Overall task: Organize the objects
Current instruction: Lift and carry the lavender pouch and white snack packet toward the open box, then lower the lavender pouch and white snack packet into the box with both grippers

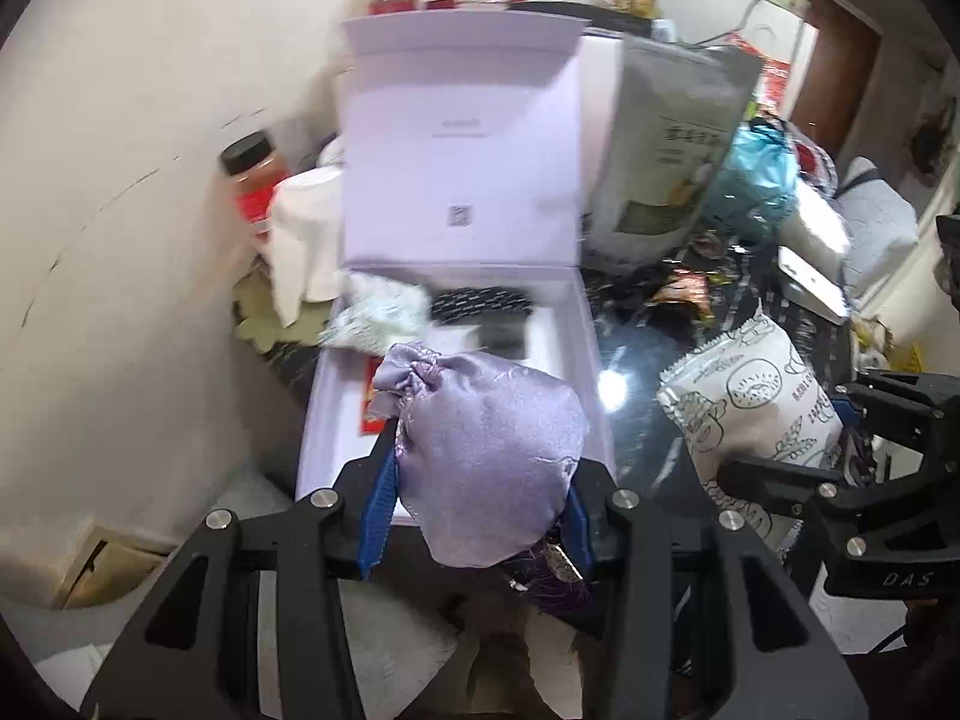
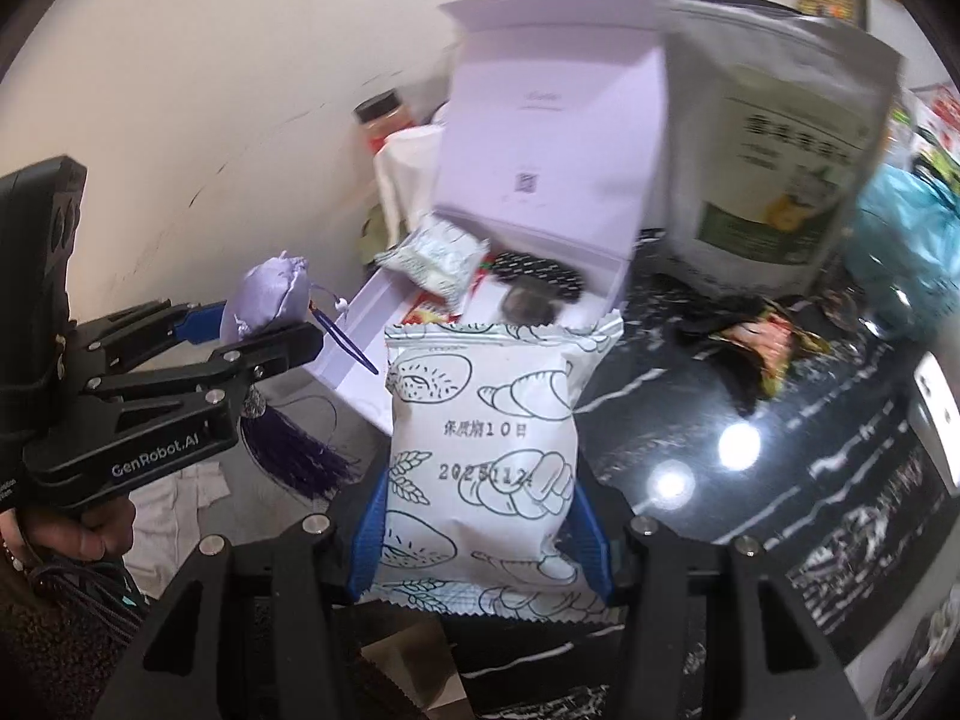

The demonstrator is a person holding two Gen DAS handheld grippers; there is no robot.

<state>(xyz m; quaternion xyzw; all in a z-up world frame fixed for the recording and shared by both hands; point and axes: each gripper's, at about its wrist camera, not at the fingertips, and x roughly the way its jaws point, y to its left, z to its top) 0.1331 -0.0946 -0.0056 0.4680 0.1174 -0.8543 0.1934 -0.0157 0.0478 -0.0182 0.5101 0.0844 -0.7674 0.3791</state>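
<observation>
Lilac box point(image 1: 591, 324) holds green packet point(image 1: 375, 315), black case point(image 1: 483, 303), red slip point(image 1: 372, 408).

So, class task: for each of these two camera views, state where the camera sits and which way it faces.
Left wrist: on the left gripper, facing the open box; its fingers clamp the lilac pouch.
Right wrist: on the right gripper, facing the box, gripping the bread packet; the person's hand shows.
Shared: box, pouch, packet, each other's gripper.
</observation>
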